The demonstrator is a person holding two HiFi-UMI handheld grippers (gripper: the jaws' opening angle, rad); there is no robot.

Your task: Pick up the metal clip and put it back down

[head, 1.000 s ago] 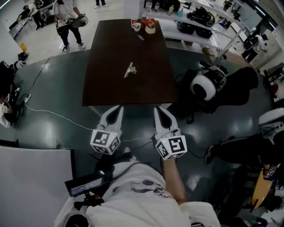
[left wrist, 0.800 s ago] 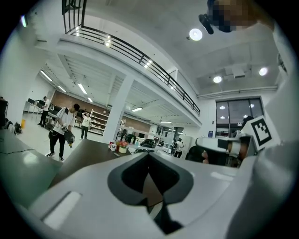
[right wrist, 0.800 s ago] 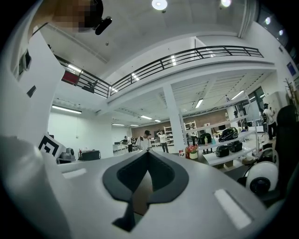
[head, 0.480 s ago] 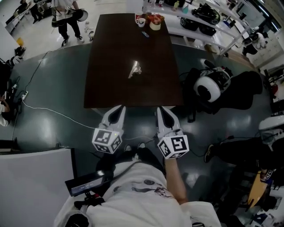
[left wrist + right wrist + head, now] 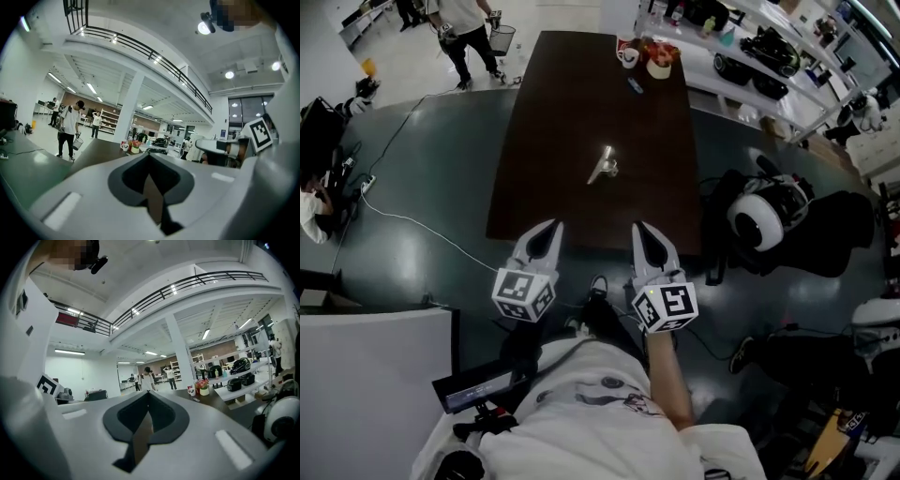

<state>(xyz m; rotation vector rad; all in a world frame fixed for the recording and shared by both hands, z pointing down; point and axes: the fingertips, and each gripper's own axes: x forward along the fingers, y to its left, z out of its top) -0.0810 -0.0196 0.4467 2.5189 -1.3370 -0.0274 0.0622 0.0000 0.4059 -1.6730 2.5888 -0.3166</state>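
The metal clip (image 5: 603, 165) lies on the dark brown table (image 5: 572, 112), near its middle. In the head view both grippers are held side by side over the table's near edge, short of the clip and pointing toward it. My left gripper (image 5: 547, 232) is shut with nothing in it, and my right gripper (image 5: 641, 232) is shut and empty too. In the left gripper view the jaws (image 5: 149, 155) meet at the tip, with the table stretching beyond them. The right gripper view shows the same closed tip (image 5: 149, 394). Neither gripper view shows the clip.
A mug (image 5: 628, 56), a flower pot (image 5: 659, 66) and a small blue item (image 5: 635, 85) stand at the table's far end. White shelving with appliances (image 5: 759, 61) runs along the right. A white and black headset (image 5: 761, 217) sits on the floor beside the table. A person (image 5: 469, 23) stands beyond.
Both grippers have come forward together to the table's near edge, and the table has drawn nearer in the head view. The clip has not moved. Both stay shut.
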